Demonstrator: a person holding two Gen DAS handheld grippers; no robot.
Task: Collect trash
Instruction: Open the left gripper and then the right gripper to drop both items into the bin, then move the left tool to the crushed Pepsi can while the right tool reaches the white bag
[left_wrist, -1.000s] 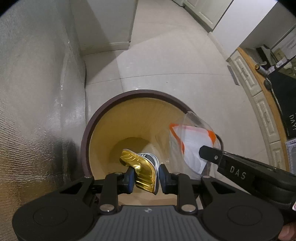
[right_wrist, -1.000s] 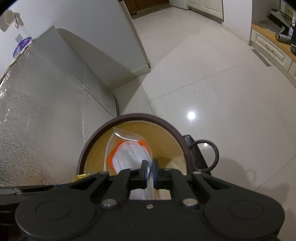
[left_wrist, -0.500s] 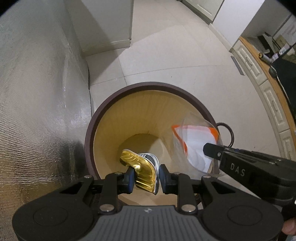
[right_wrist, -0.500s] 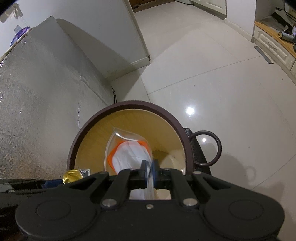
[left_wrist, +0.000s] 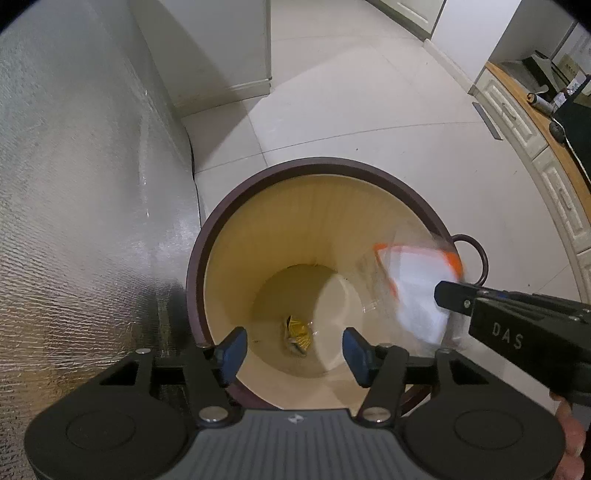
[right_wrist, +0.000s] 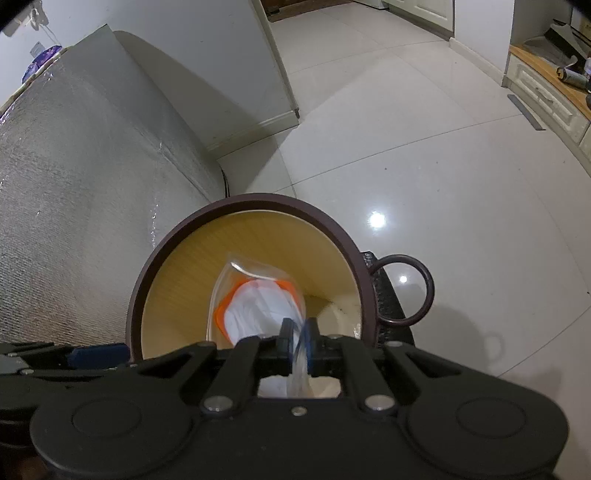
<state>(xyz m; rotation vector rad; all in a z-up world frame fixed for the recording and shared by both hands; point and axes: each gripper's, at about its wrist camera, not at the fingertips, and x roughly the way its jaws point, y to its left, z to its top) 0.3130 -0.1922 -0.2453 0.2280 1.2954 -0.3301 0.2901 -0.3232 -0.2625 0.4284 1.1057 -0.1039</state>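
Note:
A round bin with a dark brown rim (left_wrist: 258, 177) and tan inside stands on the floor; it also shows in the right wrist view (right_wrist: 184, 236). My left gripper (left_wrist: 293, 345) is open and empty above the bin's mouth. A gold foil wrapper (left_wrist: 297, 332) lies at the bin's bottom. My right gripper (right_wrist: 298, 341) is shut on a clear plastic bag with orange and white contents (right_wrist: 255, 306), held over the bin's right side; the bag also shows in the left wrist view (left_wrist: 417, 288).
A silver foil-covered surface (left_wrist: 74, 221) rises at the left, close to the bin. White tiled floor (right_wrist: 424, 155) spreads beyond. A ring handle (right_wrist: 404, 291) sticks out of the bin's right side. White cabinets with a wooden top (left_wrist: 535, 122) stand at the far right.
My left gripper has opened and the gold wrapper has dropped to the bin's bottom. My right gripper still holds the bag over the bin.

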